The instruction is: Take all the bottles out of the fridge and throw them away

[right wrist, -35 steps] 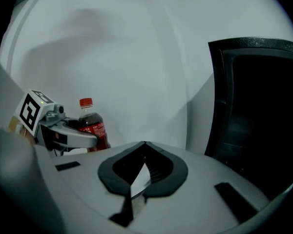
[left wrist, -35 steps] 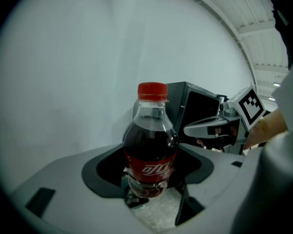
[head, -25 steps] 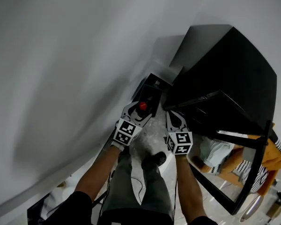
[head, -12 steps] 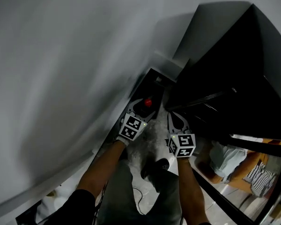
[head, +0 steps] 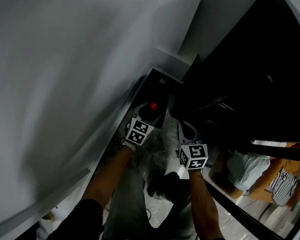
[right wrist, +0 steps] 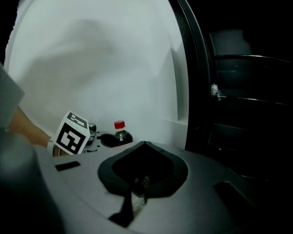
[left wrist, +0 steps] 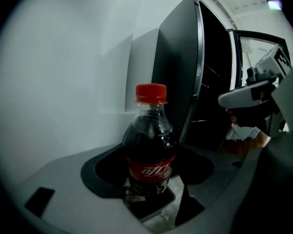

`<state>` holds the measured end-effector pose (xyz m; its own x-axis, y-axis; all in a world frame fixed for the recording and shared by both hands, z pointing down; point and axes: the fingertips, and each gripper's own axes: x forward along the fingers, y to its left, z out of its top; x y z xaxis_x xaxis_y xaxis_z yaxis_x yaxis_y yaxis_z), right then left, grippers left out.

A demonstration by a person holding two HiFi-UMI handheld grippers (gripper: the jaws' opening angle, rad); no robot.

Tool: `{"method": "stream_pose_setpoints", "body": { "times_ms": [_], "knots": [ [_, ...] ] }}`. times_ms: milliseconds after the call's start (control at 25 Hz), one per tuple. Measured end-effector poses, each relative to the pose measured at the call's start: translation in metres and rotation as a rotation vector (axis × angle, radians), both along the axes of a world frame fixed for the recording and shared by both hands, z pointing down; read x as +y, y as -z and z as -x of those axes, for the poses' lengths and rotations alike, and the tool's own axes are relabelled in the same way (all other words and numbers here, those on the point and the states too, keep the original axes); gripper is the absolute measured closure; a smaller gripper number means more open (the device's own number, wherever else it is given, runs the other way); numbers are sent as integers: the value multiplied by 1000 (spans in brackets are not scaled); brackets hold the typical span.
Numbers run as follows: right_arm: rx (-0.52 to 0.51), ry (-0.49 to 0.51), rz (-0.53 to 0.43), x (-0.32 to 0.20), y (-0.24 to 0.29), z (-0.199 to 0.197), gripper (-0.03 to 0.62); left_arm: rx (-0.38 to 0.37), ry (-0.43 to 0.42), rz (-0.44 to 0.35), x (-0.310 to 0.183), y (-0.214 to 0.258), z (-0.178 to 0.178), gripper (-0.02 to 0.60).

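I have the left tool (head: 149,113) clamped on a cola bottle (left wrist: 150,145), its jaws closed on the lower body below the red label. The bottle stands upright, red cap (left wrist: 151,92) on top, dark drink nearly up to the neck. It is outside the fridge (left wrist: 183,77), held low by the white wall (head: 65,59), just left of the fridge's dark side.

In the head view the cap shows over a dark, box-shaped opening (head: 159,91) in the corner between wall and fridge; I cannot tell what that opening is.

My right tool (head: 186,130) hangs beside the left one, a little apart and nearer the fridge. Its jaws are closed together with nothing between them. Its own view takes in the left tool's marker cube (right wrist: 71,133) with the bottle just beyond it, and the fridge's dark shelves (right wrist: 244,101) to the right.

Pale speckled floor (head: 157,151) lies under both tools.
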<state>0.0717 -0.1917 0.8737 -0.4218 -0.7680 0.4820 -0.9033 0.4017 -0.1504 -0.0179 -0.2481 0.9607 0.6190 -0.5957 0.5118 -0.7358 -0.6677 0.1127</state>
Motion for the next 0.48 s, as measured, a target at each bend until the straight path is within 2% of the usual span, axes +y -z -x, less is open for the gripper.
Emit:
{"method": "stream_pose_setpoints", "body": {
  "times_ms": [240, 400, 480],
  "knots": [
    [-4, -15, 11, 9, 16, -3, 586, -6, 8, -31, -11, 17, 3, 267],
    [-12, -38, 15, 12, 50, -3, 586, 6, 28, -43, -11, 63, 16, 268],
    [-14, -49, 20, 17, 74, -3, 586, 14, 27, -47, -4, 96, 21, 306]
  ]
}}
